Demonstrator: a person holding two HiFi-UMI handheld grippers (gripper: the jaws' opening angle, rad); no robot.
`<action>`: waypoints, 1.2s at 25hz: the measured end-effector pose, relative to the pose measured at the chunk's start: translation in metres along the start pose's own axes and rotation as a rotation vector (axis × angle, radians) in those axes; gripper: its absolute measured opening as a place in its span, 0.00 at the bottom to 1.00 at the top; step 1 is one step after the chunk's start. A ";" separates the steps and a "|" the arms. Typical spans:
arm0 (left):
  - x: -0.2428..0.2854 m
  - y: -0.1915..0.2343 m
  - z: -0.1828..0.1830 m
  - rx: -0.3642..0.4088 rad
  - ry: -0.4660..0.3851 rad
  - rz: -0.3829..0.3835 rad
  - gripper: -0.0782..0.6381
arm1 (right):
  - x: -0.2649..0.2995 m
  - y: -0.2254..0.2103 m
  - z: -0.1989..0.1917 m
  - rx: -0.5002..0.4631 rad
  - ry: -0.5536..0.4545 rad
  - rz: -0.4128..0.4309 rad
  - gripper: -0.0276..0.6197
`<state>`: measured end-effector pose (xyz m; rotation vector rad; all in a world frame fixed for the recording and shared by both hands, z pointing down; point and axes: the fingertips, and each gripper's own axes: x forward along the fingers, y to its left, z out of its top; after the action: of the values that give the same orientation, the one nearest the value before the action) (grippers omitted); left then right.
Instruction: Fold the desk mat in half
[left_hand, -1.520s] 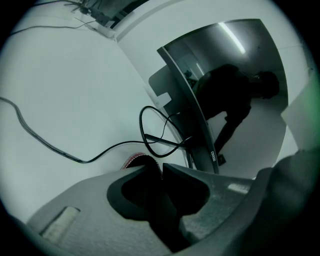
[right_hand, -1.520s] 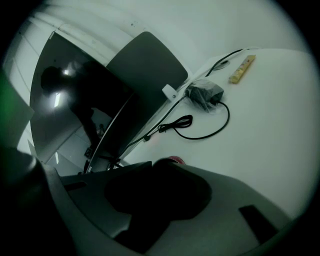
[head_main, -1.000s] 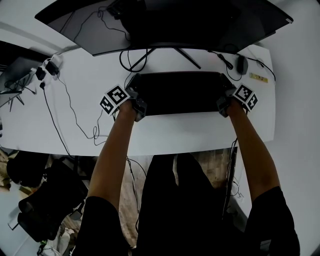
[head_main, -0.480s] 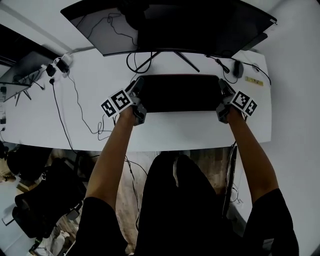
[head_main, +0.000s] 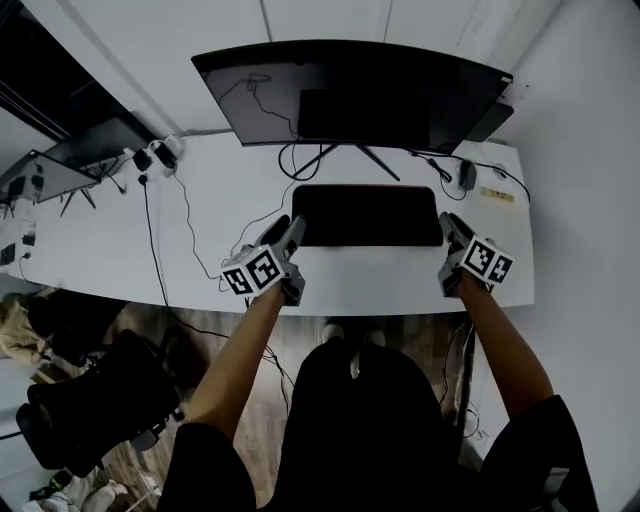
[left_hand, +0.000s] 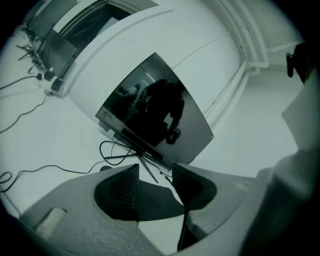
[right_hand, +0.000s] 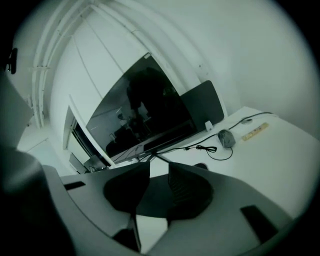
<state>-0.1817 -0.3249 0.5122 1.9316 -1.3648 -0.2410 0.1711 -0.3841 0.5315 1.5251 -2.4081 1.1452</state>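
The black desk mat (head_main: 368, 215) lies flat on the white desk (head_main: 350, 275) in front of the monitor stand, as a narrow dark rectangle. My left gripper (head_main: 290, 232) hovers just off the mat's near left corner, and my right gripper (head_main: 447, 225) off its near right corner. Neither touches the mat. In the left gripper view the left gripper (left_hand: 155, 172) is open with an empty gap, and the mat (left_hand: 155, 202) shows beyond it. In the right gripper view the right gripper (right_hand: 159, 172) stands open by a narrower gap, also empty, above the mat (right_hand: 152, 200).
A wide curved monitor (head_main: 355, 95) stands behind the mat on a splayed stand. A mouse (head_main: 466, 175) with its cable and a yellow strip (head_main: 497, 195) lie at the back right. Cables (head_main: 190, 230) trail across the desk's left side. A wall borders the desk on the right.
Both grippers have risen and drawn back from the mat's near corners toward the desk's front edge. The mat stays flat on the desk. The head view has pulled back and up.
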 end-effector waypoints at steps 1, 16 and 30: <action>-0.012 -0.011 0.000 0.032 -0.010 -0.010 0.38 | -0.013 0.011 -0.004 -0.022 -0.001 0.014 0.19; -0.133 -0.140 -0.026 0.374 -0.140 -0.136 0.38 | -0.144 0.120 -0.046 -0.321 -0.061 0.061 0.19; -0.143 -0.149 -0.007 0.467 -0.228 -0.067 0.14 | -0.179 0.132 -0.006 -0.386 -0.244 0.017 0.04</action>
<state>-0.1278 -0.1742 0.3820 2.3957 -1.6145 -0.1905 0.1538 -0.2152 0.3874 1.5870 -2.5971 0.4718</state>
